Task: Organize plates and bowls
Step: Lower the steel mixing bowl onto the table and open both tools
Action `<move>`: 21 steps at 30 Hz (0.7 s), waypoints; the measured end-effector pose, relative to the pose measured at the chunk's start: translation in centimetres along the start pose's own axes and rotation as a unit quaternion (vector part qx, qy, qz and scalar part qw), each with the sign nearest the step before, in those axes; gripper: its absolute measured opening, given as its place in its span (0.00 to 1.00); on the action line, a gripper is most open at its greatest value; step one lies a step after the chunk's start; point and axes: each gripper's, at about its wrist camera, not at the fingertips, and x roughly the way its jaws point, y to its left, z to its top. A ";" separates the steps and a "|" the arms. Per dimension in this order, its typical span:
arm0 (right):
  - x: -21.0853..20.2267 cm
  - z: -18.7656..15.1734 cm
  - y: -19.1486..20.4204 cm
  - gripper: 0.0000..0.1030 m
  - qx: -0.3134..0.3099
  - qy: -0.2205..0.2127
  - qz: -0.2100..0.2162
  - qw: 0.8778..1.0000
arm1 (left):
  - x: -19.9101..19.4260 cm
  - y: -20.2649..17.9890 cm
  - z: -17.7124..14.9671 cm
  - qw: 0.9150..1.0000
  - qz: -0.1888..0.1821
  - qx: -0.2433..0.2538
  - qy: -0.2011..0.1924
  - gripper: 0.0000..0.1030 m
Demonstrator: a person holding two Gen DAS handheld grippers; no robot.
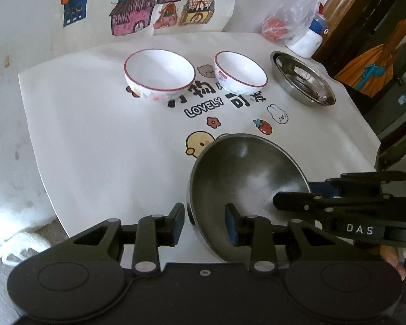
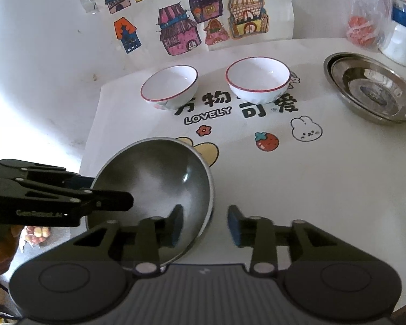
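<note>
Straddling the round steel bowl [image 1: 246, 187] rim, left gripper [image 1: 204, 223] parted; right gripper [image 2: 204, 224] parted.

We count two white red-rimmed bowls [image 2: 170, 85] [image 2: 258, 78], one large steel bowl [image 2: 159, 178], one stack of steel plates [image 2: 372, 88], number in it unclear, one plastic bag [image 2: 365, 24], one white bottle [image 2: 400, 40], two grippers [image 1: 204, 224] [image 2: 204, 224].

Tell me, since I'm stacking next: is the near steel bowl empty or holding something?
Empty. The steel bowl shows only bare grey metal inside, seen in both wrist views.
</note>
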 end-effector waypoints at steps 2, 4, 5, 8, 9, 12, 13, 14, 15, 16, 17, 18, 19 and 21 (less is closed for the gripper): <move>-0.2 0.0 0.0 0.49 -0.010 -0.005 -0.009 1.000 | 0.0 0.1 0.0 1.000 -0.001 0.001 -0.001 0.36; -0.4 0.0 -0.2 0.56 -0.015 -0.011 -0.017 1.000 | -0.2 0.1 0.0 1.000 -0.001 0.006 -0.006 0.41; -0.5 0.0 -0.3 0.58 -0.017 -0.015 -0.021 1.000 | -0.3 0.1 0.0 1.000 0.000 0.010 -0.009 0.45; -0.9 0.3 -0.6 0.70 -0.022 -0.029 -0.038 0.999 | -0.8 0.2 0.1 0.999 0.010 0.025 -0.018 0.58; -1.1 0.4 -0.7 0.72 -0.023 -0.034 -0.042 0.998 | -1.1 0.2 0.2 0.999 0.013 0.029 -0.024 0.62; -1.5 0.7 -1.2 0.81 -0.025 -0.049 -0.049 0.997 | -1.8 0.4 0.7 0.998 0.017 0.041 -0.035 0.68; -1.6 0.9 -1.3 0.84 -0.028 -0.055 -0.053 0.997 | -2.1 0.4 0.8 0.998 0.019 0.045 -0.040 0.70; -1.8 1.1 -1.5 0.84 -0.029 -0.061 -0.056 0.996 | -2.4 0.4 1.0 0.997 0.023 0.049 -0.047 0.75; -1.9 1.3 -1.6 0.87 -0.031 -0.067 -0.060 0.995 | -2.7 0.4 1.2 0.997 0.027 0.053 -0.057 0.79; -1.9 1.6 -1.8 0.89 -0.032 -0.072 -0.063 0.995 | -3.0 0.4 1.5 0.996 0.031 0.058 -0.067 0.80; -1.9 1.8 -1.9 0.91 -0.031 -0.078 -0.066 0.994 | -3.2 0.4 1.9 0.995 0.035 0.062 -0.076 0.83; -1.8 2.1 -2.1 0.93 -0.030 -0.084 -0.070 0.994 | -3.3 0.4 2.3 0.994 0.038 0.063 -0.083 0.85; -1.8 2.4 -2.3 0.96 -0.030 -0.090 -0.072 0.993 | -3.3 0.5 2.8 0.993 0.040 0.063 -0.089 0.85; -1.8 2.9 -2.6 0.99 -0.034 -0.102 -0.082 0.991 | -3.2 0.7 3.9 0.992 0.043 0.059 -0.099 0.87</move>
